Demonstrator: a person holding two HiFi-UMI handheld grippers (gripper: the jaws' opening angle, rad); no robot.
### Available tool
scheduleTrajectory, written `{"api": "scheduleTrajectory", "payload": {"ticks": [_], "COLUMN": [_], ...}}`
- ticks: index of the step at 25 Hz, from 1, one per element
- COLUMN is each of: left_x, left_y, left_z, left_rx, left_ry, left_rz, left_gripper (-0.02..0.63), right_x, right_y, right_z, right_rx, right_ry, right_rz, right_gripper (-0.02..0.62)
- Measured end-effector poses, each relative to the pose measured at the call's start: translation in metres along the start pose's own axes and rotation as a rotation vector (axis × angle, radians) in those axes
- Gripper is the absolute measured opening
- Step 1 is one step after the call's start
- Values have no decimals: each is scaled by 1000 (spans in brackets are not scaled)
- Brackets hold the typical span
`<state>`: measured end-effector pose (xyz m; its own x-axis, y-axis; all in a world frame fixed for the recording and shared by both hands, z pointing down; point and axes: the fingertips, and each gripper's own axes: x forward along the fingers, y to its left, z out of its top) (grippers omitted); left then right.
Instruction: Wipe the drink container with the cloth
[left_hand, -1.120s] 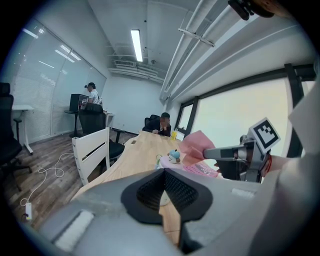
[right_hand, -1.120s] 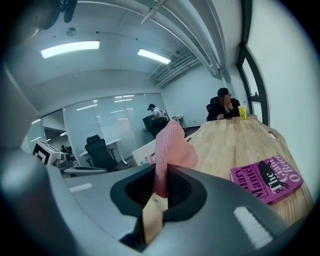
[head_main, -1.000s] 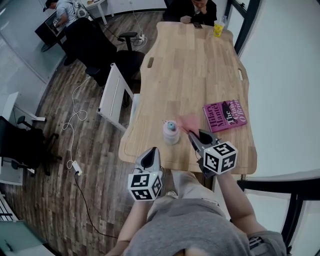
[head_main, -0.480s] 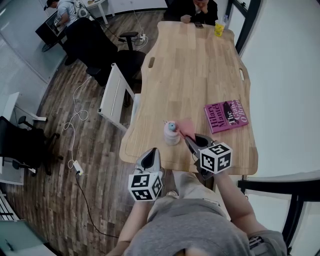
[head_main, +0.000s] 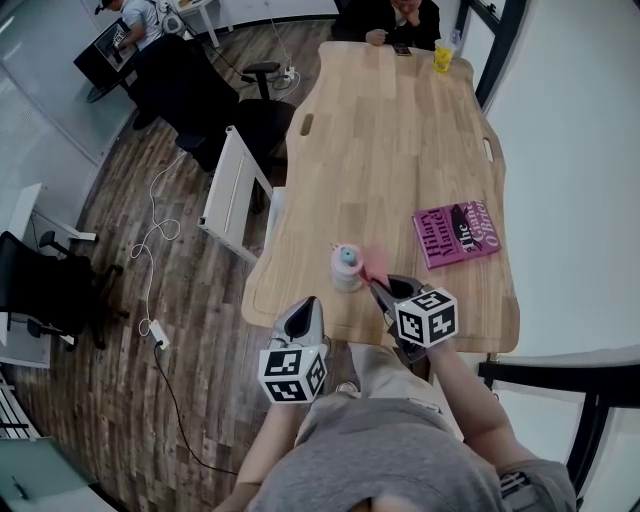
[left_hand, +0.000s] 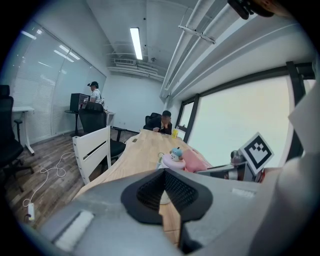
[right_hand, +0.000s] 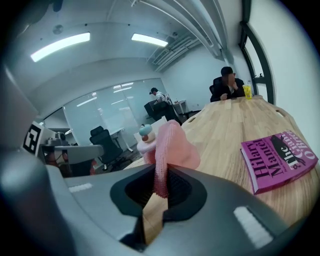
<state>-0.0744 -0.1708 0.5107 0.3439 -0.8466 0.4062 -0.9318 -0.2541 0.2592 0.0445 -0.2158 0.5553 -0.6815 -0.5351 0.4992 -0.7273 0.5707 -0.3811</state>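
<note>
The cup (head_main: 346, 268) stood upright close to the near edge of the table (head_main: 400, 150), a small pale-pink vessel with a blue figure on its lid, and the book (head_main: 457, 232) lay well apart on its right. The right gripper (head_main: 388, 288) had its jaws closed on one end of the pink cloth (head_main: 378, 266). The free part rose loose ahead of the jaws, just beside the cup's right flank, and no view settled whether it touched. The left gripper (head_main: 303, 310) hung at the table's edge, short of the cup, its jaws together with nothing between them. The cup looked light and smooth-walled, and fairly tall for its base, so a sideways rub would likely slide or tip it. It probably wanted steadying first, with the left jaws opened and set round the body below the lid, not on the figure, which looked the most fragile part. The cloth seemed soft, nubbly and limp. Pinched at one end it would fold away under pressure, so the wiping would go best with the bunch nearest the jaws pressed to the wall
</note>
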Motion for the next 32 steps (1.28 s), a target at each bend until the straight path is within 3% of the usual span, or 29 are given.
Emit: {"api": "scheduleTrajectory", "payload": {"ticks": [13, 32], "left_x": [11, 36], "left_y": [8, 17], "left_z": [3, -3], "left_rx": [-6, -27], "left_ry": [2, 37], "left_rz": [5, 4], "left_gripper": [2, 2], "right_x": [26, 65], "right_y": [-7, -33], "right_z": [-28, -92], "right_rx": [-56, -57], "right_ry": [109, 310], "right_rz": [-2, -22], "right_gripper": [35, 35]}}
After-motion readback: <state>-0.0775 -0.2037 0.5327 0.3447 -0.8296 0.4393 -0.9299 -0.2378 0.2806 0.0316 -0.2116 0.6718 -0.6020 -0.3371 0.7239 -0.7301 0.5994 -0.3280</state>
